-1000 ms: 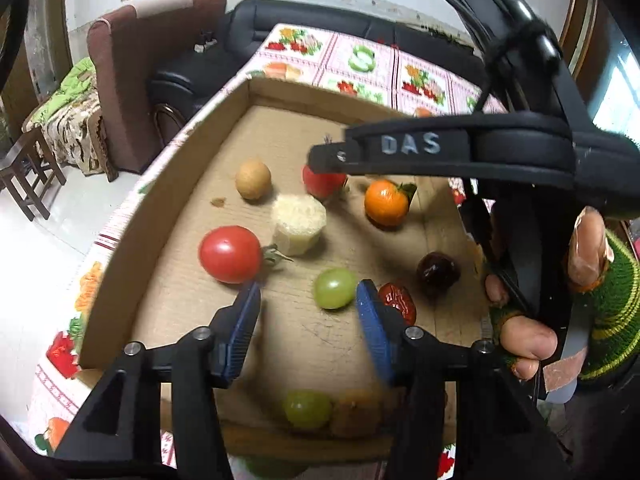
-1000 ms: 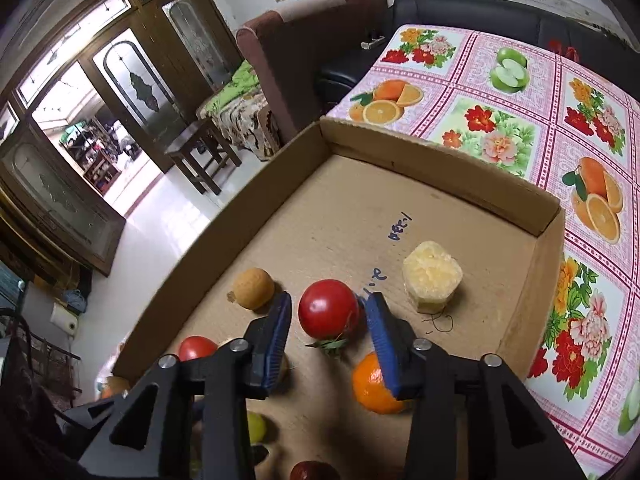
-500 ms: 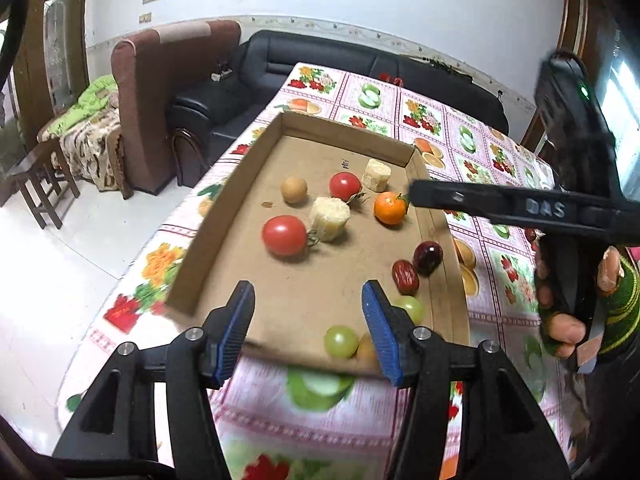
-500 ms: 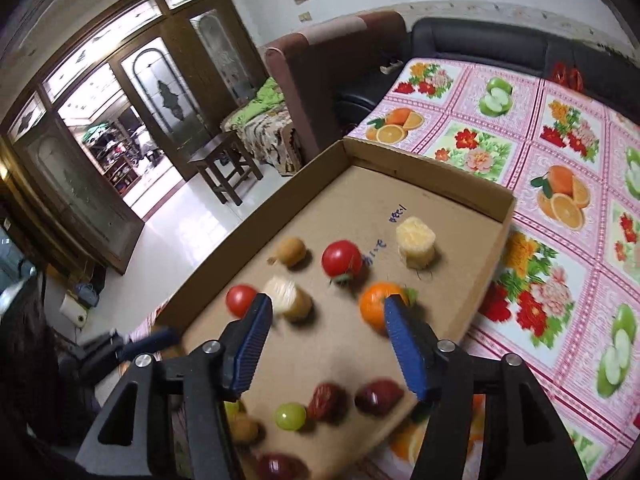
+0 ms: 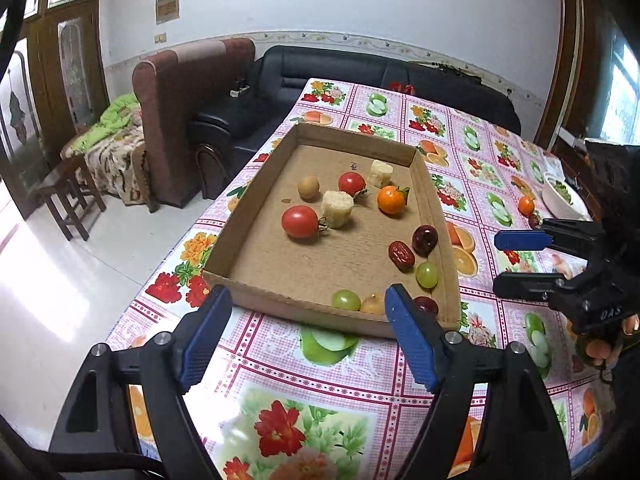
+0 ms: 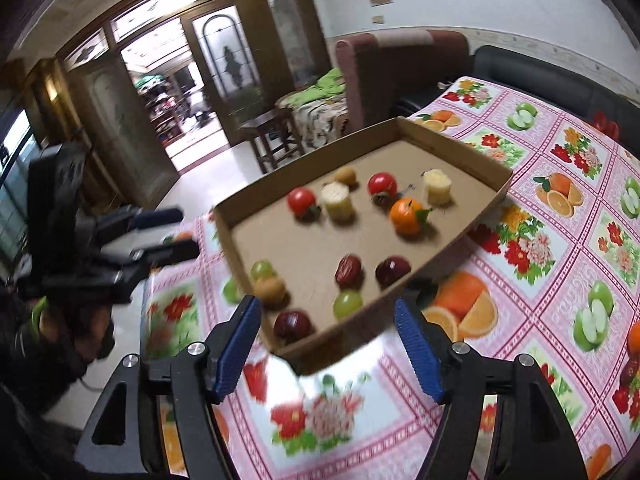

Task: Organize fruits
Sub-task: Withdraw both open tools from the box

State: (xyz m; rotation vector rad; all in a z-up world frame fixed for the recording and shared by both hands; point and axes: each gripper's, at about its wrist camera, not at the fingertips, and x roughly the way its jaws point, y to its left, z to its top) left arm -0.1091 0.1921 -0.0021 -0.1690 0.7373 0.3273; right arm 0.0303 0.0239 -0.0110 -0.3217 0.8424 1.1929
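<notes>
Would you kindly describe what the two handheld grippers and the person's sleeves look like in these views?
Both the left gripper and the right gripper have black angular frames with silver bolts and two blue ribbed pads. In the left wrist view the right gripper's body bears white letters reading DAS. The person's sleeve looks green; its pattern is too blurred to tell. No cables are clearly visible.

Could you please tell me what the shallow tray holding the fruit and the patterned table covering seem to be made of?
The tray looks like plain corrugated cardboard: matte brown, with folded walls and raw cut edges. The table covering appears to be a wipeable plastic or oilcloth sheet, printed with fruit and flowers; a soft sheen near the front edge suggests this, though coated fabric is possible.
</notes>
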